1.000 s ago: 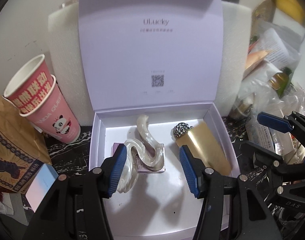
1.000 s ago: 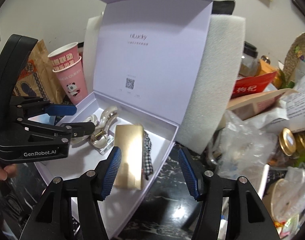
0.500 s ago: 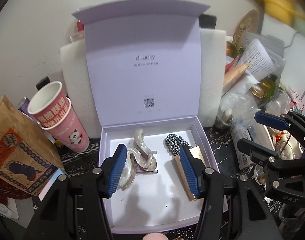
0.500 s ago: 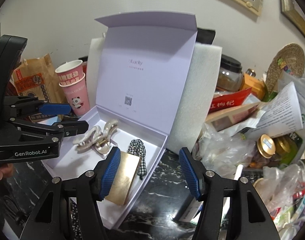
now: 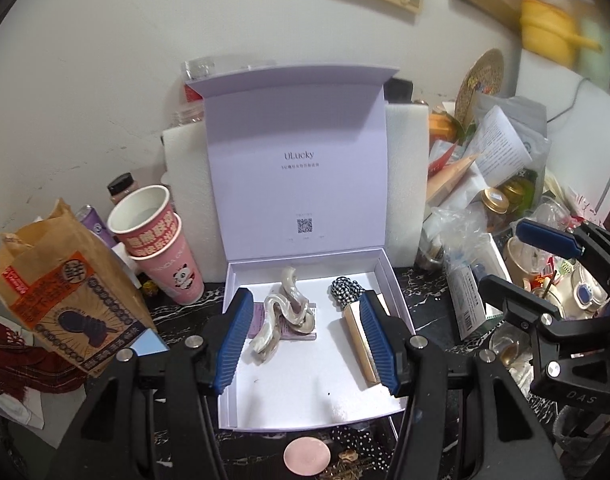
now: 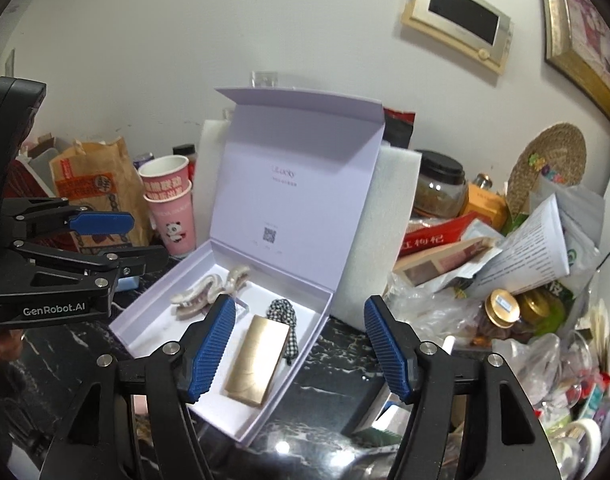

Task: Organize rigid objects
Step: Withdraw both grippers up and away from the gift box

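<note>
An open lilac gift box (image 5: 241, 408) (image 6: 157, 300) lies on the dark marble counter with its lid upright. Inside lie pearly wavy hair clips (image 5: 283, 316) (image 6: 209, 284), a flat gold case (image 5: 359, 338) (image 6: 257, 358) and a black-and-white checked tie (image 5: 345, 292) (image 6: 283, 312). My left gripper (image 5: 309, 344) hovers above the box front, open, with nothing between its blue pads. My right gripper (image 6: 301, 350) hangs over the box's right edge, its jaws opening and empty. Each gripper shows at the side of the other's view: right gripper (image 5: 517, 260), left gripper (image 6: 121, 236).
Stacked pink paper cups (image 5: 157, 248) (image 6: 169, 204) and a brown paper bag (image 5: 57, 300) stand left of the box. White foam (image 6: 393, 204) leans behind the lid. Jars, papers and plastic bags (image 6: 517, 276) pile up on the right. A small pink disc (image 5: 307, 456) lies before the box.
Both grippers have pulled up and back from the box, so it looks smaller and more wall shows. The right jaws have widened. The items inside have stayed put.
</note>
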